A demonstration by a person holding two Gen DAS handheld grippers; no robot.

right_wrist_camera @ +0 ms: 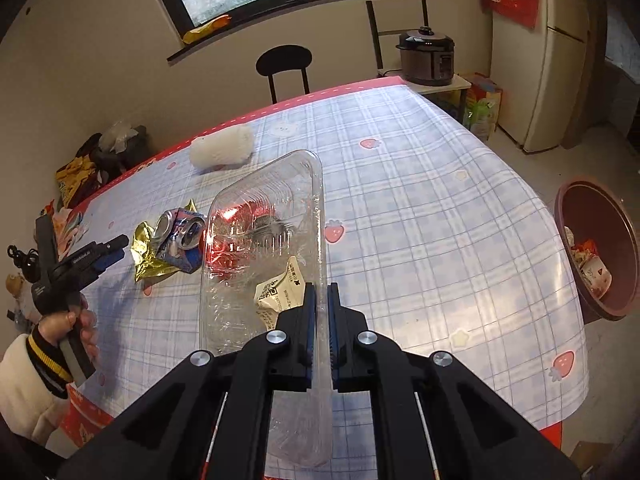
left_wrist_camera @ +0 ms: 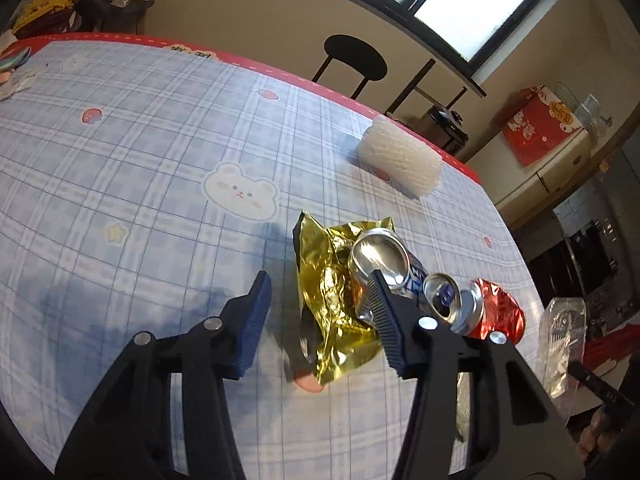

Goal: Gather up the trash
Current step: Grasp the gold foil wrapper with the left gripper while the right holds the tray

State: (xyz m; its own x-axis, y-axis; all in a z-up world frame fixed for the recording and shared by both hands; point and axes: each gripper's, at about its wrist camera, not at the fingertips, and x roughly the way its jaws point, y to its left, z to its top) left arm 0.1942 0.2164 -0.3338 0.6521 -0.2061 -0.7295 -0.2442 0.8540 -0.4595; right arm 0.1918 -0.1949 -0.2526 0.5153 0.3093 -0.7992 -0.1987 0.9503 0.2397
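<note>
Right wrist view: right claw (right_wrist_camera: 322, 300) clamped on the rim of a clear plastic tray (right_wrist_camera: 264, 216), held above the worktop (right_wrist_camera: 440, 220).
Left to right: left claw (left_wrist_camera: 320, 312), fingers apart, over a gold wrapper (left_wrist_camera: 332, 300); blue crushed can (left_wrist_camera: 384, 264); red crushed can (left_wrist_camera: 480, 308); white foam net (left_wrist_camera: 400, 158) farther back; trash bin (right_wrist_camera: 600, 248) beside the worktop.

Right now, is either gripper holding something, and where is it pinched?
The right gripper pinches the clear plastic food tray by its side rim. The left gripper holds nothing; its jaws are open.
</note>
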